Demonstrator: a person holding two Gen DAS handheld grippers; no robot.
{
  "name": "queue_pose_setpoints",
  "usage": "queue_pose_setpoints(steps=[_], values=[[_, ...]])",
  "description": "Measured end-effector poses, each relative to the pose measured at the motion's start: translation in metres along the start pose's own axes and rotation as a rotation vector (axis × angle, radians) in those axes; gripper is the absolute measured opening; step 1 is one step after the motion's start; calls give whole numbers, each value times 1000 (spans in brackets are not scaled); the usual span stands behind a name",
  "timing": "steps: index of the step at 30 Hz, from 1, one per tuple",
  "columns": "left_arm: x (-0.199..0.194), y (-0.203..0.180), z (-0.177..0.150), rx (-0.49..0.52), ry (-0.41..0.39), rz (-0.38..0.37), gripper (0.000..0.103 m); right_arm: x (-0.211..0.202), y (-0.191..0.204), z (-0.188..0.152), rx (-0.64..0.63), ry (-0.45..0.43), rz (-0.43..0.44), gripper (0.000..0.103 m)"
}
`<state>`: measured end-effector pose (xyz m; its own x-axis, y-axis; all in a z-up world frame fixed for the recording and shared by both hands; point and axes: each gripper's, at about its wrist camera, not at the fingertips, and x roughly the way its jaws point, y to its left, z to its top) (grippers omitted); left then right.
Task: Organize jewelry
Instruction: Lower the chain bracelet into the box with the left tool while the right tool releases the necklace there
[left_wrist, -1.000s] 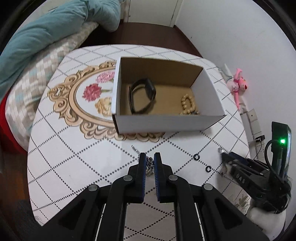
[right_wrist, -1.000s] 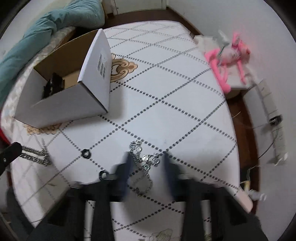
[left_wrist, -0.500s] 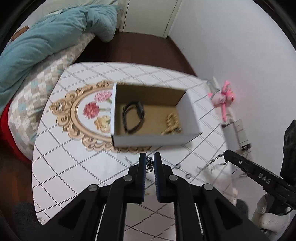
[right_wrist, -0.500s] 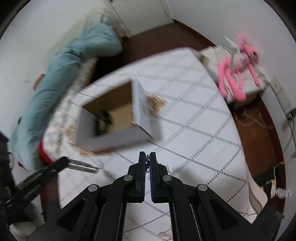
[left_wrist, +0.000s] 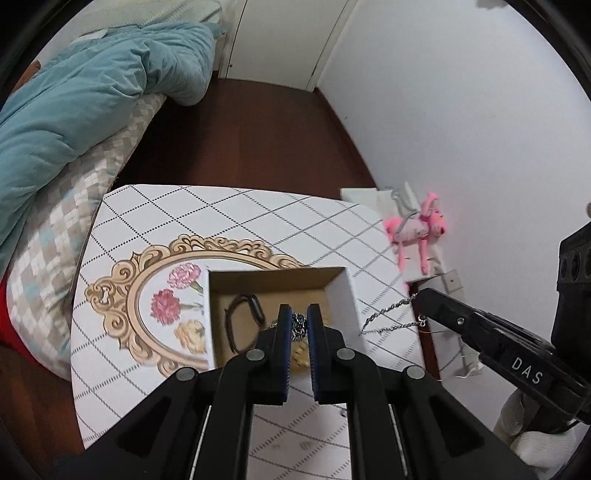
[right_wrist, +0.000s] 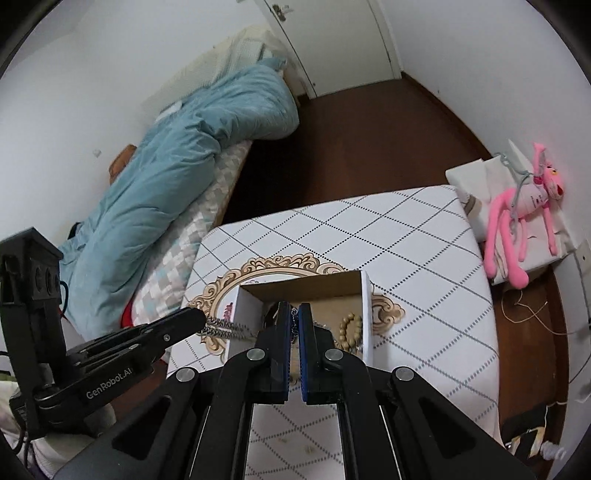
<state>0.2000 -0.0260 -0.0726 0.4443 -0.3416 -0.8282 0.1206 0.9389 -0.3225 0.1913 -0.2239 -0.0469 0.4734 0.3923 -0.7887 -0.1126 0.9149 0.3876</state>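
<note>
An open white cardboard box stands on the patterned table. Inside lie a black band and a wooden bead bracelet. My left gripper is shut on a thick silver chain, held high over the box; the chain hangs from its tip in the right wrist view. My right gripper is shut on a thin silver chain, which dangles from its tip in the left wrist view beside the box's right wall.
The table has a gold floral frame print. A bed with a teal duvet lies left. A pink plush toy sits on a white block at the right wall. Dark wood floor lies beyond.
Both grippers have risen from the table with their chains and moved over the box. The box now looks smaller and sits directly below the fingertips.
</note>
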Motion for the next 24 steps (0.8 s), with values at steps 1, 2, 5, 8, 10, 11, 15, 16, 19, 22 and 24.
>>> queue_pose_setpoints(steps=[1, 2, 5, 8, 10, 11, 15, 16, 19, 22, 24], values=[[6, 3, 2, -3, 11, 2, 6, 9, -1, 4, 3, 15, -1, 4], [13, 7, 6, -7, 26, 10, 6, 19, -2, 9, 6, 34, -2, 4], [34, 19, 13, -24, 73, 20, 6, 47, -5, 18, 15, 83, -13, 4], [46, 28, 18, -40, 105, 39, 7, 69, -8, 22, 13, 127, -21, 4], [51, 33, 20, -52, 122, 79, 7, 84, -10, 24, 10, 167, -18, 4], [54, 35, 22, -53, 134, 99, 8, 93, -10, 25, 12, 194, -13, 4], [61, 43, 24, -57, 150, 175, 28, 114, -12, 24, -6, 257, -35, 5], [62, 44, 24, -56, 146, 190, 49, 117, -12, 23, -9, 267, -40, 6], [60, 48, 21, -48, 114, 243, 70, 120, -13, 21, -23, 274, -78, 18], [61, 51, 15, -38, 110, 280, 70, 120, -14, 19, -33, 269, -95, 43], [62, 53, 11, -35, 109, 297, 72, 116, -14, 16, -43, 252, -116, 52]])
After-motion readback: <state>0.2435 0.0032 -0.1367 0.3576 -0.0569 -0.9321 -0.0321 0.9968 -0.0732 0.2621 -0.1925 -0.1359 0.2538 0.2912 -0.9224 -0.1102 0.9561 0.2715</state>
